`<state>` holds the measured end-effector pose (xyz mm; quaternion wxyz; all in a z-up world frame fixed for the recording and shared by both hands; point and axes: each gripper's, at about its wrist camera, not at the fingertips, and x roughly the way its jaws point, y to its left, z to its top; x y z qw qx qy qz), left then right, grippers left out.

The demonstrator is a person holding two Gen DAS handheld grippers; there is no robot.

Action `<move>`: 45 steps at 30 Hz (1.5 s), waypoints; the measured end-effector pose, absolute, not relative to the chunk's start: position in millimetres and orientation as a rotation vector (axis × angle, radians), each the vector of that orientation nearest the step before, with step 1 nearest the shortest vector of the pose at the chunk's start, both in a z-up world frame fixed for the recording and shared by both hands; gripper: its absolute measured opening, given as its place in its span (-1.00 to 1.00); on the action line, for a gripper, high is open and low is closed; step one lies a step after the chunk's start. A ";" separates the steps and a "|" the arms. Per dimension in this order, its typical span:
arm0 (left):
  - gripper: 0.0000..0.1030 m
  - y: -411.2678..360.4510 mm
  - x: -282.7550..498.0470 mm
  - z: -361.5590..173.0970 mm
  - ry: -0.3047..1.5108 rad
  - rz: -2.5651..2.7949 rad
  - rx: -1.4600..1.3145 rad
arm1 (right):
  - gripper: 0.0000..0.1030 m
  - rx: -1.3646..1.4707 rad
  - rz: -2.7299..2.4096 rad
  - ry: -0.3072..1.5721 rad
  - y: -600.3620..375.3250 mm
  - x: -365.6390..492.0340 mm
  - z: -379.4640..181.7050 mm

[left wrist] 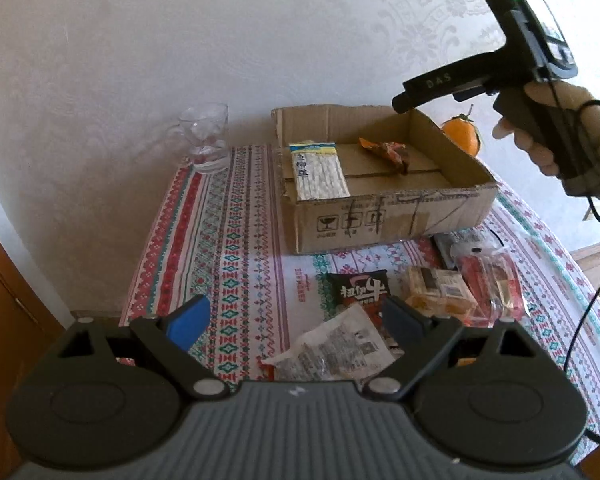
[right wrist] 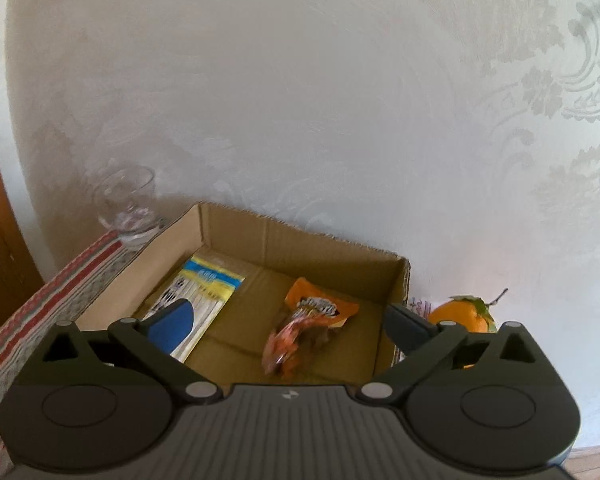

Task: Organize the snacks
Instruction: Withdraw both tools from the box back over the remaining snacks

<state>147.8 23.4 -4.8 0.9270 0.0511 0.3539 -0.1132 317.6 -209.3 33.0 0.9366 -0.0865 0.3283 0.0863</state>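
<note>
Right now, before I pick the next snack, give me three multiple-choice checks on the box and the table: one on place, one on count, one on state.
1. Where is the glass cup?
A. in the box
B. on the tablecloth left of the box
C. on the snack pile

2. How many packets lie in the cardboard box?
A. none
B. two
C. five

3. How do the right gripper jaws stand?
A. wide open, empty
B. shut on a packet
C. shut on the orange

Answers:
1 B, it stands beside the box's left wall.
2 B, the noodle packet and the orange snack packet.
3 A, the fingers are spread above the box.
</note>
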 end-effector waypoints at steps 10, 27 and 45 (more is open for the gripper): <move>0.81 22.7 136.1 -7.3 0.733 -0.242 0.123 | 1.00 -0.181 0.098 0.677 -205.8 256.4 26.9; 0.81 15.8 124.8 -24.9 0.778 -0.277 0.126 | 1.00 -0.147 -0.002 0.814 -211.9 153.7 -41.7; 0.81 4.8 123.2 -34.7 0.826 -0.309 0.174 | 1.00 -0.163 -0.024 0.849 -217.7 153.6 -61.5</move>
